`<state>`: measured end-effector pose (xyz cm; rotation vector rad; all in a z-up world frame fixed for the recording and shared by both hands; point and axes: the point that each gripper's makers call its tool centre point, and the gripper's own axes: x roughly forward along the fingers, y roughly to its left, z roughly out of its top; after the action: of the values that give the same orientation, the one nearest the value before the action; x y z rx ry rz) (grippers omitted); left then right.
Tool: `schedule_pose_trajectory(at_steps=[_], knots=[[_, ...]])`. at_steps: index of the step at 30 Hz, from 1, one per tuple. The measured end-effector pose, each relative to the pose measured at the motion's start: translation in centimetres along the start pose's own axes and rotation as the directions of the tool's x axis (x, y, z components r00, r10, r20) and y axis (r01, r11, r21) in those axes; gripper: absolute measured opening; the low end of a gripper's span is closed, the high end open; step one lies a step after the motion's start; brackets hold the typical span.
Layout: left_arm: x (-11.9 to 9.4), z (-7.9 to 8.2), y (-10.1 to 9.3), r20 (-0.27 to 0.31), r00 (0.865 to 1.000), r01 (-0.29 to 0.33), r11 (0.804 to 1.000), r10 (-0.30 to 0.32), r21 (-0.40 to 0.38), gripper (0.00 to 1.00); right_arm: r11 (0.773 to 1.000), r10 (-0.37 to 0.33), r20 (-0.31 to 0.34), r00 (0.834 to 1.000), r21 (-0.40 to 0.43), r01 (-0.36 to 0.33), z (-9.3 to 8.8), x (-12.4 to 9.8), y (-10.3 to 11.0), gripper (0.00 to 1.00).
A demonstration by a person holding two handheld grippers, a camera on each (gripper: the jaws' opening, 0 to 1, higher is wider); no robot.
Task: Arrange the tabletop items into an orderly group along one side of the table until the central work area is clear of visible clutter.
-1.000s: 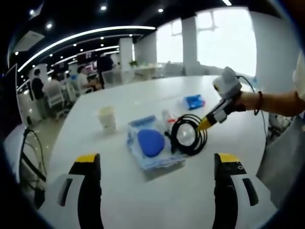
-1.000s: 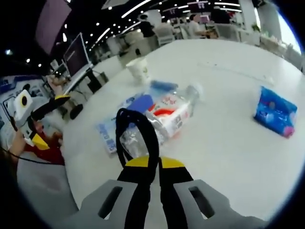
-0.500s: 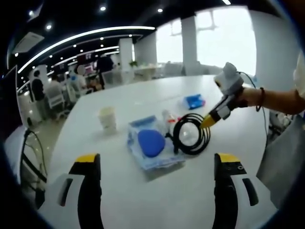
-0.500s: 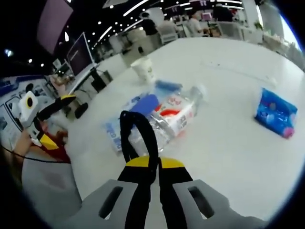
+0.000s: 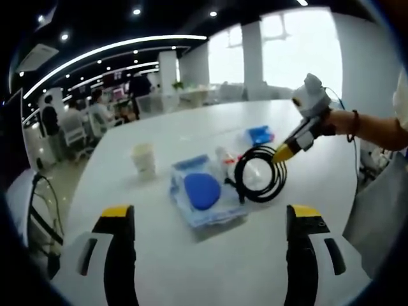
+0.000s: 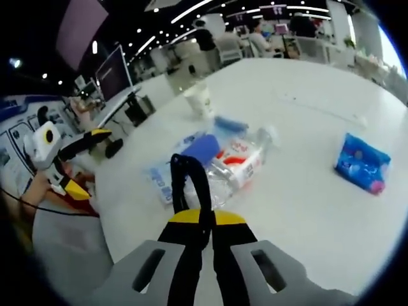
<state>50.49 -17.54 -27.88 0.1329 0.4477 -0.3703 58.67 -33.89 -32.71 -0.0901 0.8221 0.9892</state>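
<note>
Your right gripper (image 6: 199, 220) has its jaws clenched on the black cable coil (image 5: 259, 174), which hangs lifted just beside the plastic bottle (image 6: 241, 160). The bottle lies on the white table (image 6: 306, 210), touching the clear packet with a blue pad (image 5: 201, 190). The paper cup (image 5: 143, 157) stands beyond the bottle, and the blue tissue pack (image 6: 362, 163) sits well apart from it. Your left gripper (image 5: 210, 220) hovers released, jaws wide apart, holding nothing.

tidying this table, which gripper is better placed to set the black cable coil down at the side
Right. The right gripper is already shut on the coiled black cable, holding it above the white table near the clear plastic bottle. The left gripper is open, holding nothing.
</note>
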Motion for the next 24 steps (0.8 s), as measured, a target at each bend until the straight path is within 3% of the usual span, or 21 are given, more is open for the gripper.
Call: schedule_pose_trajectory(at_steps=[24], knots=[[0.0,0.2,-0.1,0.002,1.000,-0.001,1.000,0.001,0.012,0.96,0.997,-0.001,0.016,1.000,-0.073,0.002,1.0,-3.2,1.1,0.03]])
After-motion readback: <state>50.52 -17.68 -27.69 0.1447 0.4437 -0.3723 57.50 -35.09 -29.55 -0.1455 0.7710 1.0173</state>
